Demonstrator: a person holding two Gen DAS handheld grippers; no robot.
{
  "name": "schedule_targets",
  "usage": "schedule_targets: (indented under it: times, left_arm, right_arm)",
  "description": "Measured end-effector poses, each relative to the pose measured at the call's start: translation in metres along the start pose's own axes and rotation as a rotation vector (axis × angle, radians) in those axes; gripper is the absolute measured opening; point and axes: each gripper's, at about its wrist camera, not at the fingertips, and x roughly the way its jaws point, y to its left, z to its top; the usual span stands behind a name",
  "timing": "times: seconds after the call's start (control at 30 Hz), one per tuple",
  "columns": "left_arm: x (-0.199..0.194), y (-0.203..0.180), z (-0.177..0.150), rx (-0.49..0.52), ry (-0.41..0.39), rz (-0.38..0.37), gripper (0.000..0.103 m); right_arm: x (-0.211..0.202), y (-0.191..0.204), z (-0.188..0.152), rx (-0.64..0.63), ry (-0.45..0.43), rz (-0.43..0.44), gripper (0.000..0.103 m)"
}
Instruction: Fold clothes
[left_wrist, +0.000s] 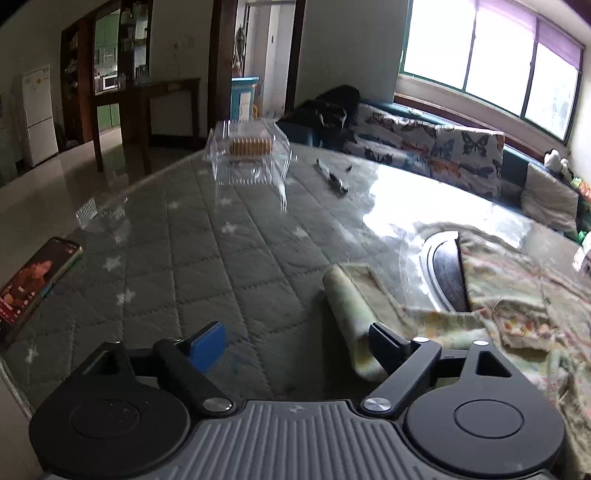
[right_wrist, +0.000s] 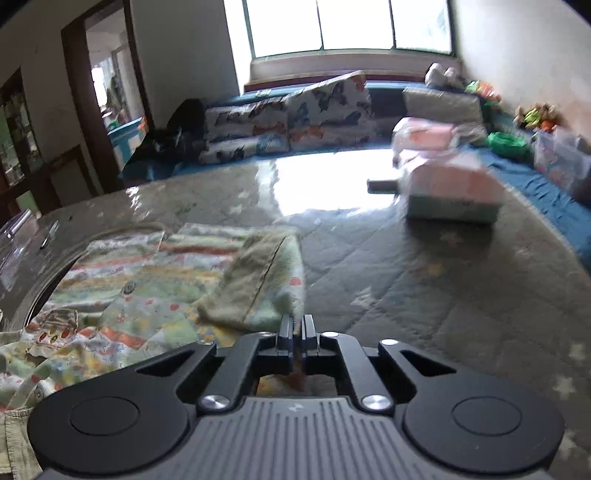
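A small patterned garment (right_wrist: 122, 295) lies spread on the surface (left_wrist: 229, 266), its pale green sleeve (right_wrist: 258, 273) folded in over the body. The right tool (right_wrist: 297, 325) has its jaws pressed together at the edge of the cloth beside that sleeve; a scrap of fabric seems caught between them, though I cannot tell for sure how much they hold. The left tool (left_wrist: 299, 343) stands spread wide with nothing between its fingers, its right finger just over the garment's other rolled sleeve edge (left_wrist: 351, 317). The step in hand looks like folding the sleeves and sides inward; next, the left tool likely needs to close on the near edge of the cloth so both ends can be carried over together, keeping the layers flat. The surface is a round table covered with a grey quilted, star-printed cloth under glossy clear plastic that glares in the window light. On it sit a phone (left_wrist: 33, 284) with its screen lit, a clear plastic box (left_wrist: 247, 151) with something tan inside, and a pink-topped box (right_wrist: 450, 192), blurred. Beyond are a sofa with butterfly cushions (left_wrist: 428, 147), a bright window (left_wrist: 491, 62), a white fridge (left_wrist: 37, 114) and dark wooden doorways.
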Motion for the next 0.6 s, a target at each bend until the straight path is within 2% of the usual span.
schedule_targets:
  times: [0.2,0.4,0.47,0.53,0.57,0.6]
  left_arm:
    - [-0.009,-0.009,0.01,-0.018,-0.044,-0.08,0.098]
    - [0.0,-0.045,0.007,0.044,-0.026,-0.201,0.101]
    - [0.003,-0.057,0.006,0.06,-0.015,-0.236,0.102]
    - [0.007,-0.069,0.005,0.077,-0.002,-0.269,0.102]
    - [0.008,-0.076,0.004,0.087,0.005,-0.283,0.103]
    - [0.01,-0.083,0.002,0.098,0.012,-0.297,0.103]
  right_arm:
    - [-0.053,-0.022,-0.007,0.005,-0.065,-0.138,0.003]
    - [-0.074,-0.051,-0.037,0.06,0.009,-0.276,0.009]
    - [-0.077,-0.059,-0.046,0.103,0.022,-0.288,0.009]
    - [-0.081,-0.057,-0.053,0.113,0.019,-0.266,0.011]
    - [-0.083,-0.057,-0.056,0.116,0.016,-0.254,0.016]
    - [-0.083,-0.053,-0.056,0.112,0.008,-0.232,0.028]
